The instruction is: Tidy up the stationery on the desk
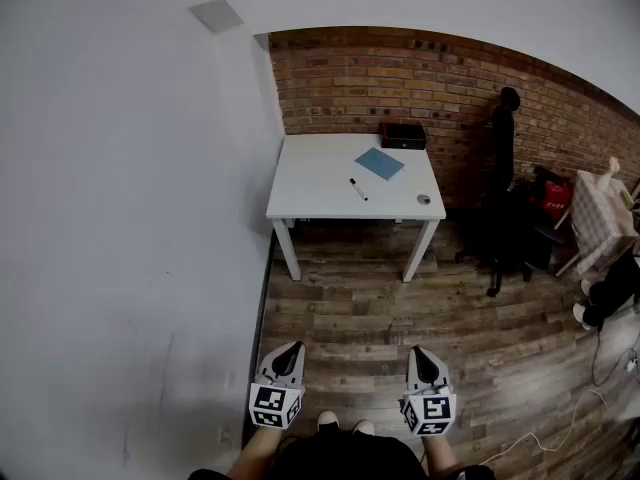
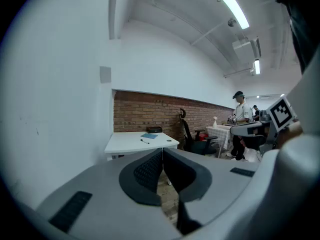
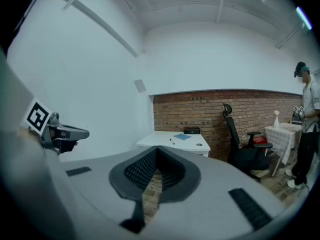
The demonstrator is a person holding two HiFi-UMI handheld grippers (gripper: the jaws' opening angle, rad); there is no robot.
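Standing well back from the white tabletop [image 1: 315,183] in the upper middle of the head view, the person holds the left tool [image 1: 291,349] and right tool [image 1: 421,352] low in the frame, both clenched on nothing. The blue notebook [image 1: 379,163], pen [image 1: 358,189] and a small round item [image 1: 423,199] lie loose near the black box [image 1: 403,135], so I judge the tidying not yet begun.

No words or numbers can be read from here; the red bag [image 1: 556,200] carries white print too small to read.
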